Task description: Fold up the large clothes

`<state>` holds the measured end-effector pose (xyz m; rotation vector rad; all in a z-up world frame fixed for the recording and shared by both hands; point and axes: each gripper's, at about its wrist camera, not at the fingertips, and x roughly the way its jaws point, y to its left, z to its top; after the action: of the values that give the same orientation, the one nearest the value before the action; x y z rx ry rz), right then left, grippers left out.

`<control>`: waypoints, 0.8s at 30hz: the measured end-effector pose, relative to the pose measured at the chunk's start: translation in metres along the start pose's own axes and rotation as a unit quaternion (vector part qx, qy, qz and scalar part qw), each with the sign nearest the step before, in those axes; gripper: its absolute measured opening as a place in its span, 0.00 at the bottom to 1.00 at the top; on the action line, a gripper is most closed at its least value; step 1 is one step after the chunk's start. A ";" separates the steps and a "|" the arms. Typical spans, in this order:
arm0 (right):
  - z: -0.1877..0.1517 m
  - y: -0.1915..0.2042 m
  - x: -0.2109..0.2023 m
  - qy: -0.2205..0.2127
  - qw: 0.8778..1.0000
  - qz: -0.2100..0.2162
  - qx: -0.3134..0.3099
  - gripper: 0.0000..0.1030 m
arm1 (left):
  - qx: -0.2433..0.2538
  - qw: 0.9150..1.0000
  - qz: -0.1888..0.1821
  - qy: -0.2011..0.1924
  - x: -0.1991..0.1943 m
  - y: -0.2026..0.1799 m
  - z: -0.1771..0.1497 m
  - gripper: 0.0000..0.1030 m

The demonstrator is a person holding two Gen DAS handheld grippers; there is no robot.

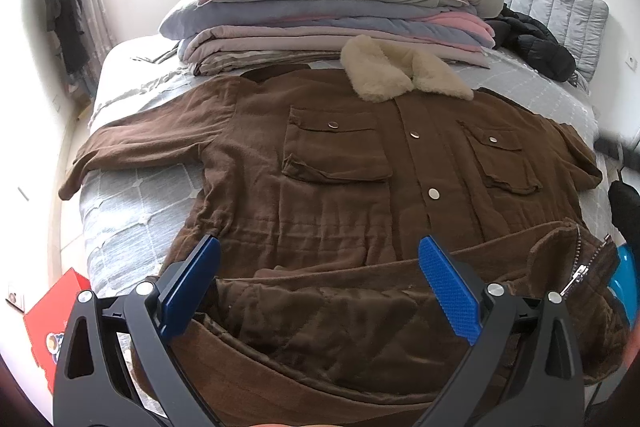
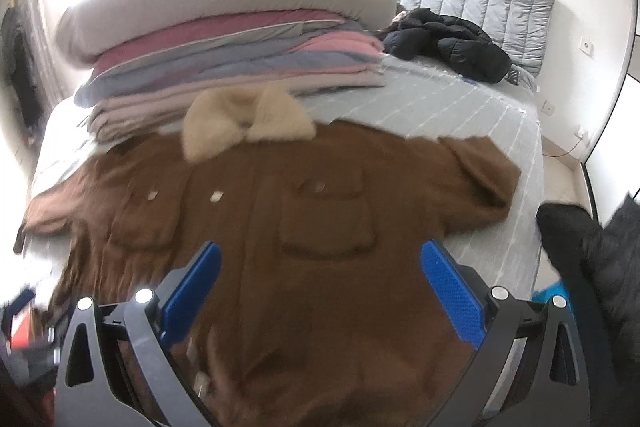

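A grey quilted bed [image 1: 132, 211] carries a tall stack of folded blankets [image 1: 320, 7] at its far side. In front lies the brown corduroy jacket with a cream fleece collar [image 1: 320, 163], front up, its hem turned back. The red box [image 1: 52, 311] is cut off, its print unreadable. The left gripper [image 1: 320, 283] and right gripper [image 2: 320, 279] gape wide over the jacket, holding nothing; the right wrist view is blurred.

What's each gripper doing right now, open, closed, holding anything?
Left gripper: open, holding nothing, above the brown jacket hem.
Right gripper: open, holding nothing, above the jacket.
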<state>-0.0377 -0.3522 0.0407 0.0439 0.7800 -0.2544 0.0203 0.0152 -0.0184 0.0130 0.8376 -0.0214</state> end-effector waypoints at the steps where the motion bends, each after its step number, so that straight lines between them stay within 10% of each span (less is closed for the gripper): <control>1: 0.012 -0.001 0.012 0.018 1.000 -0.003 -0.002 0.94 | -0.002 1.000 0.000 -0.001 -0.001 0.003 0.001 0.93; 6: 0.040 0.022 0.097 0.147 0.988 -0.021 -0.050 0.94 | -0.013 1.000 0.011 -0.007 -0.003 0.017 0.007 0.93; 11: -0.012 0.074 0.143 0.246 0.951 -0.035 -0.183 0.94 | -0.038 0.999 0.021 -0.016 -0.008 0.045 0.016 0.93; 19: -0.146 0.101 0.049 0.312 0.898 0.118 -0.287 0.94 | -0.064 0.997 0.038 -0.021 -0.016 0.091 0.013 0.93; 24: -0.162 0.060 -0.029 0.284 0.916 0.219 -0.181 0.94 | -0.099 0.994 0.051 -0.016 -0.021 0.137 0.004 0.93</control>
<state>-0.1550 -0.2666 -0.0577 -0.0603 1.3600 0.3535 0.0122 0.1526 0.0000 -0.1314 0.8036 0.1566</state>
